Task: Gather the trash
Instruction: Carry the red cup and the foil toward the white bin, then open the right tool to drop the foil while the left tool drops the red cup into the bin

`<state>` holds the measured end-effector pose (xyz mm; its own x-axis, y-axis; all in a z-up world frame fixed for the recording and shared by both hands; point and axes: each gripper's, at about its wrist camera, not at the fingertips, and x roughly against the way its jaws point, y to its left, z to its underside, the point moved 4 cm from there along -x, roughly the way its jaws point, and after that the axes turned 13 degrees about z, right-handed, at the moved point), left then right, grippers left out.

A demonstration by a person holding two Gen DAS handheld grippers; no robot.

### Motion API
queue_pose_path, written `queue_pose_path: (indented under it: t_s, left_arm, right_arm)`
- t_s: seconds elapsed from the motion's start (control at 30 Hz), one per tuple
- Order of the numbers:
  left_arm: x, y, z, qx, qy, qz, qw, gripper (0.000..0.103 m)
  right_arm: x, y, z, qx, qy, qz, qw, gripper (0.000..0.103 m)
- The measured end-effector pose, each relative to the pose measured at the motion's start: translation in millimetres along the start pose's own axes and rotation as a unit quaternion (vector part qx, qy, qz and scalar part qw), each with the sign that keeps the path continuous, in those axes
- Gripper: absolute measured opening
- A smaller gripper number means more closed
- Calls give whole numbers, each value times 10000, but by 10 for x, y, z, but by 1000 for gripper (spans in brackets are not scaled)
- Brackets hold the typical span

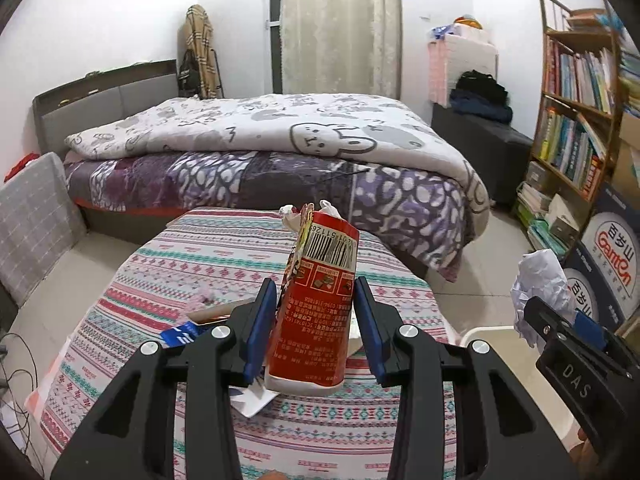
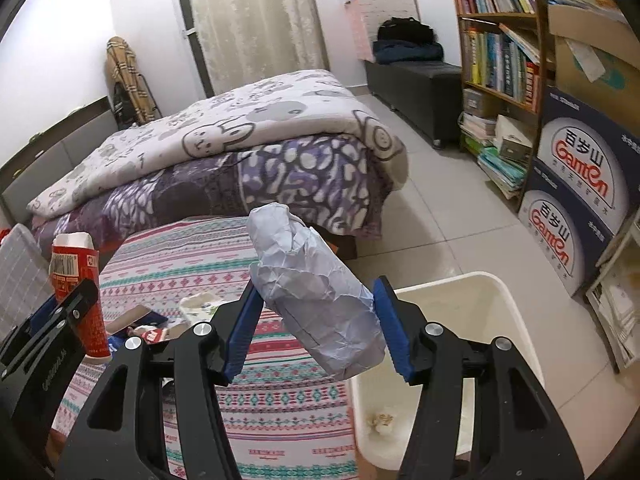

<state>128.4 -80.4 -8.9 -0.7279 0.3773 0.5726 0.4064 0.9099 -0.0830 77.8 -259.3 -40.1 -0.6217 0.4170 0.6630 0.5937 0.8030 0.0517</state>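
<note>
Your left gripper (image 1: 315, 320) is clamped on a red carton (image 1: 316, 312), blue pads pressing its sides about midway up, with crumpled tissue poking from its open top. Your right gripper (image 2: 316, 324) is clenched around a ball of crumpled paper (image 2: 316, 292), which fills the gap between the pads and sticks out past the tips. Both pieces are lifted clear of the round table (image 1: 168, 264) with the striped cloth.

The white bin (image 2: 496, 312) stands on the floor just beside the table on your right. In the right wrist view its rim lies directly under and beyond the right fingers, and a small scrap already sits at its bottom. So the step in hand looks like the drop.

Do the paper first. Carry it on until the whole ball hangs over the opening, not over the rim, then open wide, since crumpled paper can cling to a pad. Keep the grip light until then; it needs no squeeze.

The carton is the harder one. It is further from the bin, over the table, and your right gripper sits between it and the bin. Clear the right hand aside before you bring the left across, and keep the carton upright so the tissue stays in.

More scraps (image 2: 152, 326) lie on the cloth near the left gripper, so you will likely need another pass.
</note>
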Motion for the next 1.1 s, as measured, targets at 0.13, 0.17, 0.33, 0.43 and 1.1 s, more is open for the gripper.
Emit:
queue_pose_path:
  t_s: [0.13,0.17,0.33,0.43,1.1]
  left_arm:
    - [-38,-154,20,-107,17,87,9999,40]
    - [-44,-184,23,-121,21,103,9999,40]
    - [-75,-367,40,-217,46,225,9995,40]
    - [-96,-505,56,-300,70,317,9990,40]
    - [-276,-1460,226,-808,342,1036,9907,40]
  right_arm:
    - [-31,-138,-10,-112,53,102,9999,54]
    - [-38,-177,-16,-144,61,127,9998,54]
    - [-43,-346,-28,-274,75,249,9993,55]
    - [-61,-473,-37,-373,122,351,9986,55]
    - [-154,-1414,-103,-1158,324,841,9892,56]
